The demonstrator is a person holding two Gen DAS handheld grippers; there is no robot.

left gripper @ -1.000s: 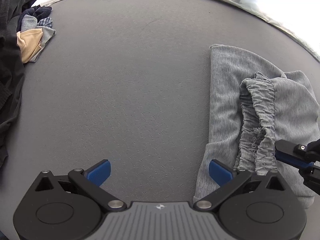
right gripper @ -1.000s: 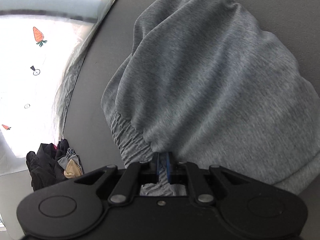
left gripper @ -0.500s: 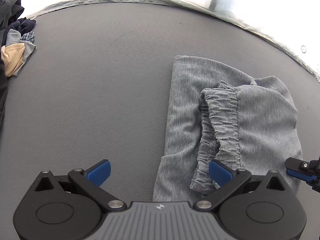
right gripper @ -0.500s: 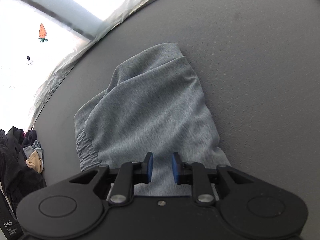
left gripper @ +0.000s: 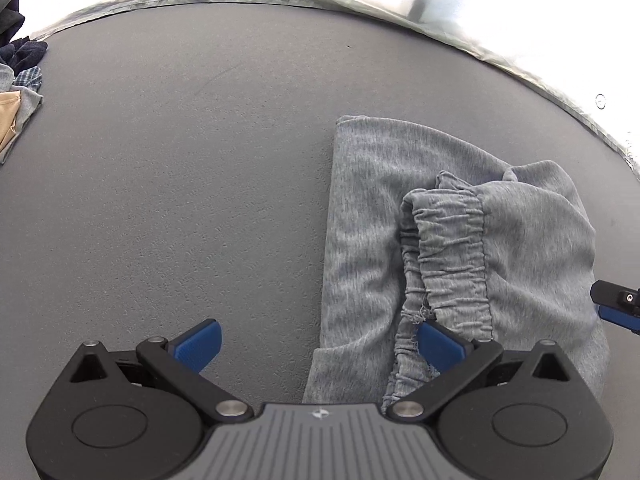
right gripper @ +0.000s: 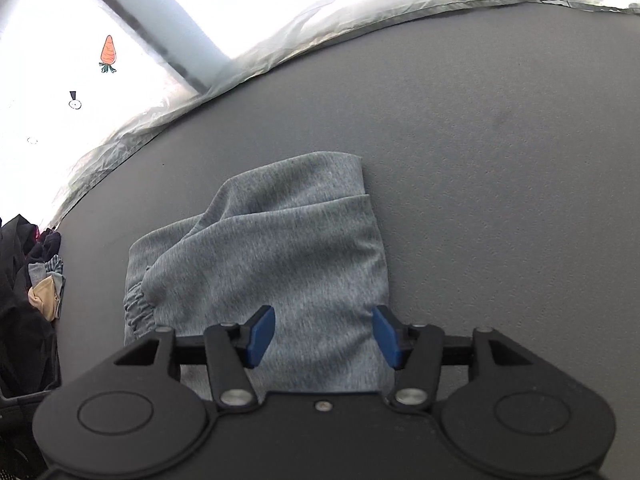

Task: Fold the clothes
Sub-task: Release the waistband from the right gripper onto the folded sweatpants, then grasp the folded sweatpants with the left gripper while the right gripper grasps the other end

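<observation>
At far left a clothes pile (left gripper: 16, 92) waits; our left tongs (left gripper: 320, 340) gape empty. Centre-right on the surface (left gripper: 180, 180), the grey garment (left gripper: 360, 220) lies folded, right tongs (right gripper: 323, 334) spread above. Squaring it seems next.

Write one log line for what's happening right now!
step: fold done, release | left tool: open, empty | right tool: open, above grey pants | pants: folded on grey table
</observation>
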